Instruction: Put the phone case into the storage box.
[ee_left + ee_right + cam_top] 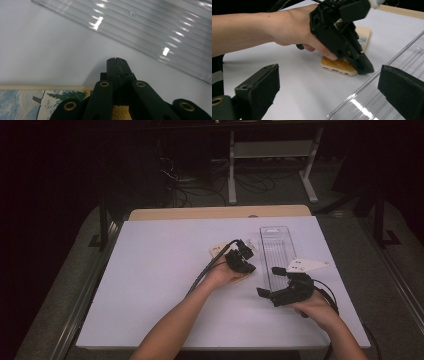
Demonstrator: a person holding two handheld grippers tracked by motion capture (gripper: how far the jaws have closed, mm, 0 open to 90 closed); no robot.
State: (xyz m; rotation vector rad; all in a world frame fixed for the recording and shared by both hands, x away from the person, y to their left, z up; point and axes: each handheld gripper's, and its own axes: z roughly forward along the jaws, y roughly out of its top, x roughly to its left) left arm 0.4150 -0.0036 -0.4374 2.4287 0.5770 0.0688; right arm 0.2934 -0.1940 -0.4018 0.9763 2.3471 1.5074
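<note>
A cream phone case (219, 249) with a painted picture on it lies on the white table, left of a long clear plastic tray (278, 247). My left gripper (248, 268) is shut with nothing between its jaws. Its tip (365, 68) points down at the case's (336, 66) corner nearest the tray. In the left gripper view the closed jaws (117, 62) stand over bare table, with the case (25, 105) below them and the tray (150, 27) beyond. My right gripper (270, 281) is open at the tray's near end, its jaws (329, 87) wide apart around the tray's corner (367, 105).
The white table cover (160, 285) has free room on its left half. A wooden board (220, 212) edges the far side. Behind the table a white stand (270, 150) and cables sit on the dark floor.
</note>
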